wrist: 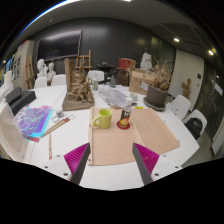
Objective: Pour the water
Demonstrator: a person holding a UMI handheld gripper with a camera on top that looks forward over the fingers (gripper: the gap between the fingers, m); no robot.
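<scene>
Gripper view, wide angle, looking across a long white surface (190, 150) in a workshop-type room.

Left: colourful flat items, possibly books or folders (35, 122), lie on the surface, with a thin stick (50, 145) just beside them. Behind them stands a wooden rack-like structure (78, 85).

Centre: a tan mat (125, 140) lies just ahead of the fingers. At its far edge stands a yellow-green mug (103, 119), upright, long axis vertical, mouth up; the handle appears to point left, but this is too small to confirm. Just to its right stands a small dark can or bottle (125, 118), also upright, long axis vertical, with a reddish band. It is near the mug; whether the two touch cannot be told. This is probably the water vessel, with the mug as receiver, though that is a judgement from the task alone.

Right: a dark bowl-like object (156, 97) and clutter sit further back; a chair (195, 124) stands off the surface edge.

Hand-held gripper (111, 170): fingers spread apart, nothing between them, both magenta pads (76, 156) exposed. Both vessels lie well beyond the fingertips.

Step in hand: approach, before any grasp; no pouring has begun. Next move calls for advancing over the mat, centring the fingers on the dark container, and closing on its sides while it stays upright, clear of the mug.
</scene>
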